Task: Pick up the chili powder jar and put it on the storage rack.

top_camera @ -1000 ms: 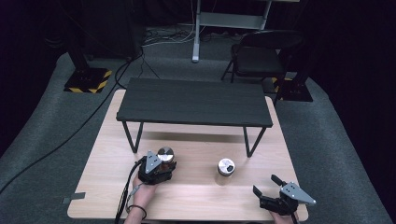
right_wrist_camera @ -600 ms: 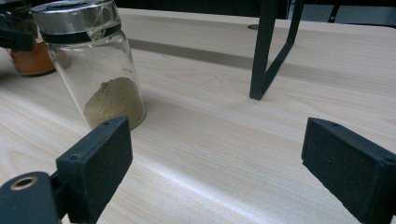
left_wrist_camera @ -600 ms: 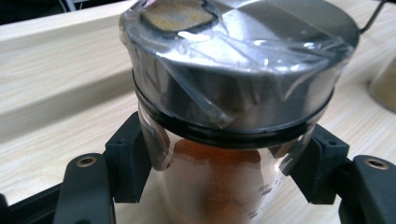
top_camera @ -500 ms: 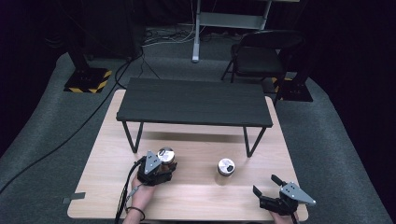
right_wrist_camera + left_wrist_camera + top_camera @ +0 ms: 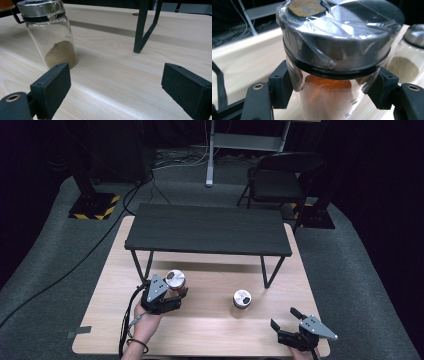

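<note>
1. A glass jar [image 5: 332, 75] of orange powder, its metal lid wrapped in clear film, is clamped between the jaws of the left gripper [image 5: 167, 296], in front of the black shelf [image 5: 207, 229].
2. The right gripper [image 5: 290, 320] is held apart, right of the tan-powder jar [image 5: 53, 35].
3. Since the earlier frames, little is changed.
</note>
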`<act>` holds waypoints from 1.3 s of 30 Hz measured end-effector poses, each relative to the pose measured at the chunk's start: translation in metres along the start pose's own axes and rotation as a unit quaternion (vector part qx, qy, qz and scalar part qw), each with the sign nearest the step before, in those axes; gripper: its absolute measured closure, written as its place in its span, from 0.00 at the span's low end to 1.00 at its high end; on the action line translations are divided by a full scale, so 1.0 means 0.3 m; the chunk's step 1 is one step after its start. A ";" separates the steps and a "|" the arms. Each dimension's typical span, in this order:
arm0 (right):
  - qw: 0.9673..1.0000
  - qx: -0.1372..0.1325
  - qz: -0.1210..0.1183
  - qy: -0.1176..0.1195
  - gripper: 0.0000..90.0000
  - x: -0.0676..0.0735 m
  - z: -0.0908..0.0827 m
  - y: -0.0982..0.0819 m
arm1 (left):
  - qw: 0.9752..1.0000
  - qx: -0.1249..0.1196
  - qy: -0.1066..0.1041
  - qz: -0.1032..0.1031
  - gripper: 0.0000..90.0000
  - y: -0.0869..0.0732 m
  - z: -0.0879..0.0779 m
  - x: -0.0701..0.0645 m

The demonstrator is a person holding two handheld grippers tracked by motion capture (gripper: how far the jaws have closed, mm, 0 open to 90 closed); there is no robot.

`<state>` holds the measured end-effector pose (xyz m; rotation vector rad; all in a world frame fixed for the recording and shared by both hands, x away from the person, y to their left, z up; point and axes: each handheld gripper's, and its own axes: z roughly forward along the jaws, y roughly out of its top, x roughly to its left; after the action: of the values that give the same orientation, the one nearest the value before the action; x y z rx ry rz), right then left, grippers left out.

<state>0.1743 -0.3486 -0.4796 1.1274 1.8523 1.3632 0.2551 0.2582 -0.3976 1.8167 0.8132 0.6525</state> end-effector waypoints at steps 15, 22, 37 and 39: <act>1.000 0.001 -0.001 0.001 0.09 0.000 0.000 0.001 | 1.000 -0.016 -0.004 -0.001 0.35 0.138 -0.055 0.034; 1.000 0.001 -0.001 0.000 0.09 0.001 -0.001 0.001 | 1.000 -0.015 -0.008 0.002 0.35 0.208 -0.063 0.041; 1.000 0.004 -0.003 0.003 0.09 0.000 0.002 0.005 | 1.000 -0.027 0.001 -0.004 0.35 0.367 -0.057 0.054; 1.000 0.005 -0.003 0.003 0.09 0.000 0.002 0.005 | 1.000 -0.026 0.006 -0.003 0.35 0.389 -0.054 0.057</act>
<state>0.1752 -0.3482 -0.4783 1.1225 1.8667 1.3567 0.2813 0.2486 -0.2818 1.7653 0.8015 0.6753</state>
